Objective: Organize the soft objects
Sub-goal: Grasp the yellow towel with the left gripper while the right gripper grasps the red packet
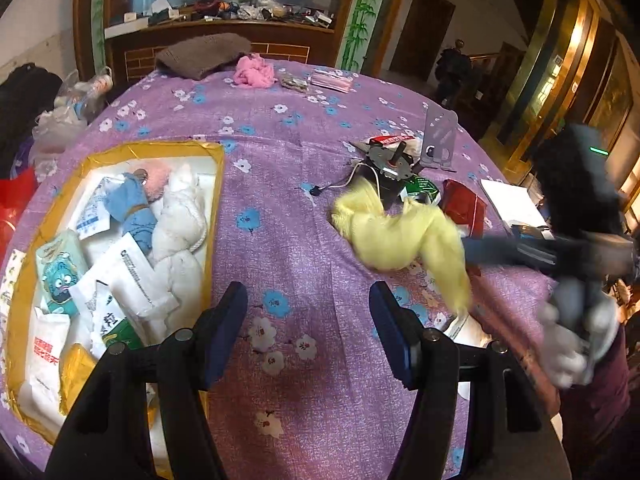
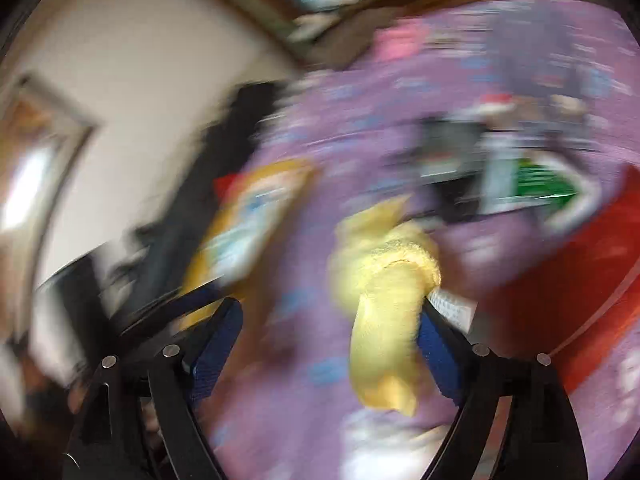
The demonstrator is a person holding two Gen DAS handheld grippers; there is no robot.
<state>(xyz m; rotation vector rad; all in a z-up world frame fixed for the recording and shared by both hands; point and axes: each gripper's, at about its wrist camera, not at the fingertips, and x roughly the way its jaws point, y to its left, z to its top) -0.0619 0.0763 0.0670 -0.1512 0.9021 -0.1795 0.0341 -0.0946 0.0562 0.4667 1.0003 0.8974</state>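
Left wrist view is showing the left gripper [image 1: 308, 308] hanging open over the purple flowered cloth [image 1: 288, 208], nothing between its pads. The right gripper [image 2: 332, 332], blurred, is standing wide apart; the yellow fluffy cloth [image 2: 380, 300] is draping against its right pad, gripped or not I cannot tell. The yellow-edged box [image 1: 218, 208] of soft things is sitting to the left.

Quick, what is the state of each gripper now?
Left gripper: open, nothing between its fingers.
Right gripper: open; yellow cloth hangs against one finger, not clamped.
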